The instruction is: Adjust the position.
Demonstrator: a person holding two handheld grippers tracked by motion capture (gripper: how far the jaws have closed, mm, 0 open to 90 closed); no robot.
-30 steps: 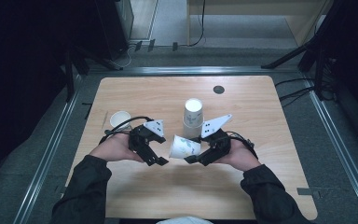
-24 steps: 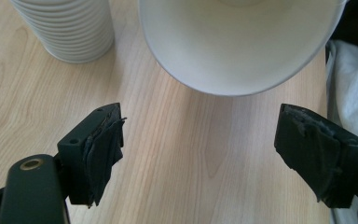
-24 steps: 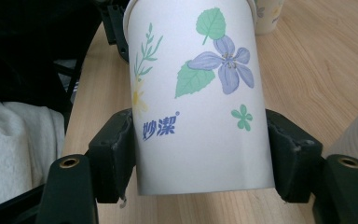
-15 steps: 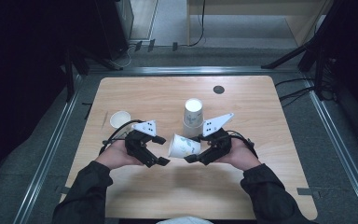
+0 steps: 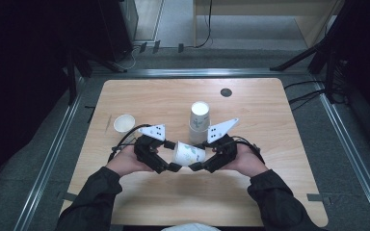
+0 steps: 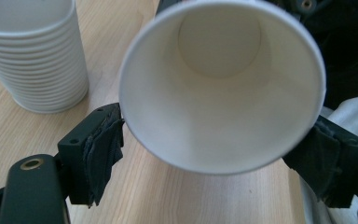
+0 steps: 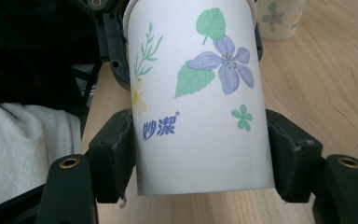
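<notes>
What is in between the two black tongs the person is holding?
A paper cup with flowers printed on it lies on its side between the left tongs and the right tongs, as the high view shows. The right tongs grip it near its base.

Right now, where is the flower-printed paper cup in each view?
High view: the paper cup lies sideways at centre, between the hands.
Left gripper view: its open mouth faces the camera, upper centre.
Right gripper view: its printed wall stands at centre, clamped by the fingers.
Shared landmark: the stack of cups, top left in the left gripper view.
</notes>
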